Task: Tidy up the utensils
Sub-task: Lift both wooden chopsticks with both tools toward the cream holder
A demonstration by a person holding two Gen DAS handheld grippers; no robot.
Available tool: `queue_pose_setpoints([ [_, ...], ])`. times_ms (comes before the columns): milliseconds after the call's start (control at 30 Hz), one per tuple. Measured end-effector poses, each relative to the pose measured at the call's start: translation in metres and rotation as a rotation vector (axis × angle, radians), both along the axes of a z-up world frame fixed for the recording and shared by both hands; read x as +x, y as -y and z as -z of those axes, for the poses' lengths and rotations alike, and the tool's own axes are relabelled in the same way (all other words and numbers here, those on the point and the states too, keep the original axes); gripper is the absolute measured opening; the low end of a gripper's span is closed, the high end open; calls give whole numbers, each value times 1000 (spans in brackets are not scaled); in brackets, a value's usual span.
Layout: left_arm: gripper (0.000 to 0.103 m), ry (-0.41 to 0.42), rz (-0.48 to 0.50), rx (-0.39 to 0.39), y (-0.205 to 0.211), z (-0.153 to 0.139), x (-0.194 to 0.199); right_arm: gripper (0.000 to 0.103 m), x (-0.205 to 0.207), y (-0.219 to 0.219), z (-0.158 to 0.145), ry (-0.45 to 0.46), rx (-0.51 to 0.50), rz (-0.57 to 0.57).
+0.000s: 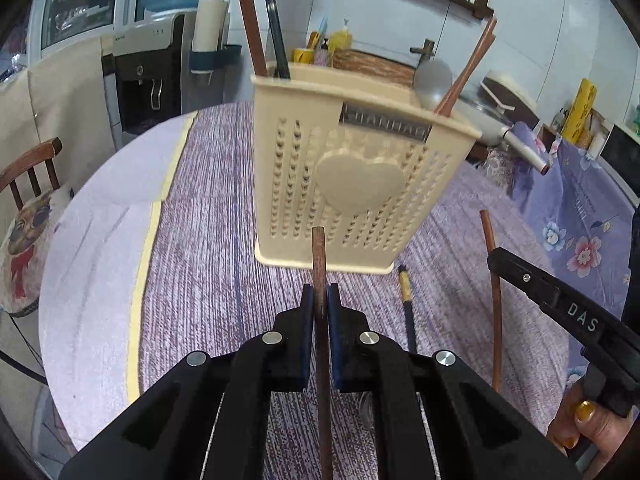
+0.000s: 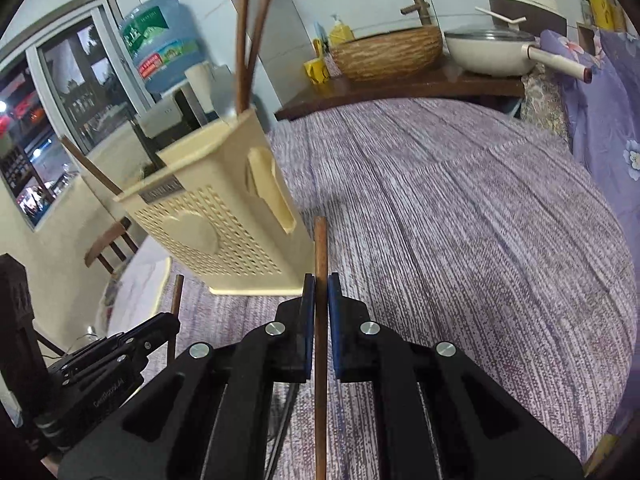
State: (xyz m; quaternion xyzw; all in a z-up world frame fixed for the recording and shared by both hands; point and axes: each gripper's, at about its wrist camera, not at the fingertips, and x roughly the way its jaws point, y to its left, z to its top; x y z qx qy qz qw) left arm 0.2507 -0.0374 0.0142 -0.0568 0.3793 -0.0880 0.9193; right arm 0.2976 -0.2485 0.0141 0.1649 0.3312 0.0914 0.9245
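Each gripper pinches one chopstick: left gripper [image 1: 319, 294], right gripper [image 2: 319, 284]. The holder [image 1: 352, 184] stands mid-table, probably half filled. Next, each stick must be lifted over its rim.

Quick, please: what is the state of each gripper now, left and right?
Left gripper: closed, holding a dark brown chopstick.
Right gripper: closed, holding a lighter brown chopstick.
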Motion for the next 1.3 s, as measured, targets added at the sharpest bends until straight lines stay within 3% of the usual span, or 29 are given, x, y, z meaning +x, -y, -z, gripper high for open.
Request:
queue_pose_setpoints([
  [433, 8, 131, 14, -57, -16, -59, -19, 8, -38, 8, -76, 163, 5, -75],
  [1300, 8, 202, 60, -20, -17, -96, -29, 8, -43, -5, -133, 232, -66, -174],
])
